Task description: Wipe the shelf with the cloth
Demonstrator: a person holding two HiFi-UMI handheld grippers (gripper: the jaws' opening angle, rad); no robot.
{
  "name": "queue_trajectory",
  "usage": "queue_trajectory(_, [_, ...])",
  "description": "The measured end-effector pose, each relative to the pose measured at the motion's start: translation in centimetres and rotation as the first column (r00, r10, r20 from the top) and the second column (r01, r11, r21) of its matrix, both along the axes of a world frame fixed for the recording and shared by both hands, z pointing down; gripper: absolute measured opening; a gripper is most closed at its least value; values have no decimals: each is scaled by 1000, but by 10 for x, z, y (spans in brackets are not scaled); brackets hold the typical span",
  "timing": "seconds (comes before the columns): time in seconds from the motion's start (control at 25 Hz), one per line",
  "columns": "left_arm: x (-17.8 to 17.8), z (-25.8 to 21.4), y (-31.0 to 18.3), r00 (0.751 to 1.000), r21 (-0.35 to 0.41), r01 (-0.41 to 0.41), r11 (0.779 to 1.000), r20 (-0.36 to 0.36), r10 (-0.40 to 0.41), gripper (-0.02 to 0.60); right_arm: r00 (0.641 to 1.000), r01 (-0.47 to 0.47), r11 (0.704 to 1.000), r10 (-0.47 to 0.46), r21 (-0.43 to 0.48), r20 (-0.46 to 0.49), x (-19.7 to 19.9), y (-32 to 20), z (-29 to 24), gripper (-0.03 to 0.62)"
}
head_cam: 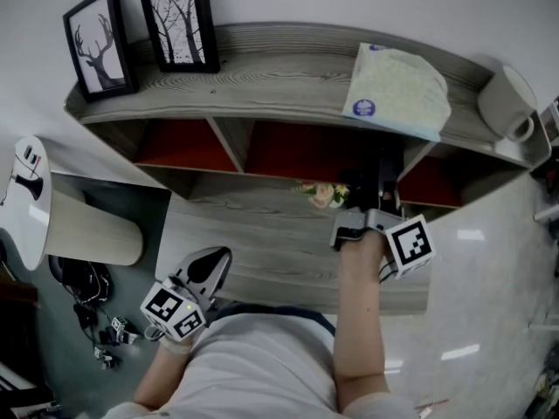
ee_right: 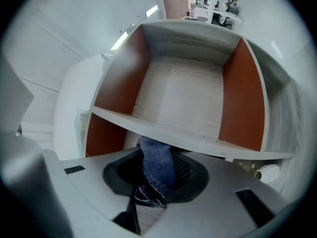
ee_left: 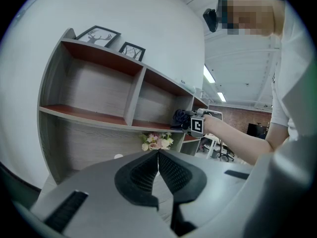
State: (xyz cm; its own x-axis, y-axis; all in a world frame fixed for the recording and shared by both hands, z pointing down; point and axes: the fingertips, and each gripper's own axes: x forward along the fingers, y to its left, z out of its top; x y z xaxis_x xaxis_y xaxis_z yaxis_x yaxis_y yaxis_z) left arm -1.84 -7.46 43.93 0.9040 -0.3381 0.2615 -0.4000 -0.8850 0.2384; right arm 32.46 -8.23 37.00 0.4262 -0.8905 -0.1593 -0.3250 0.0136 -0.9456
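Count of items, by kind. One shelf is shown; three of its open compartments are counted in the head view. Two picture frames are counted on its top board: a deer print and a tree print. One flat packet and one white mug are also counted there. One bunch of flowers is counted. Two grippers are counted, the left gripper and the right gripper, each bearing one marker cube, two in all. One dark blue cloth is counted.
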Motion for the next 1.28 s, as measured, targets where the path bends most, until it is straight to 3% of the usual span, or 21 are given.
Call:
queue_trajectory(0.32, [-6,-1,-1,1000,-1,16,1000,-4,-16,17,998,-16,978,30,207,-64,-5,11,-74,110])
queue_trajectory(0.44, [-5,-1,-1,1000,2,17,1000,-6,-17,16,991,-23,967,56,255,-120,-4,10,-94,110])
queue_trajectory(0.56, [-6,-1,0,1000,3,18,1000,-4,-18,16,992,-35,956,68,292,-104,1,5,-99,109])
queue_trajectory(0.96, [-7,-3,-1,1000,6,30,1000,1,-30,17,991,-74,954,103,292,-86,19,-24,-95,109])
queue_trajectory(1.28, [-7,-2,-2,999,3,38,999,9,-38,16,987,-149,961,160,232,-29,37,-46,-72,109])
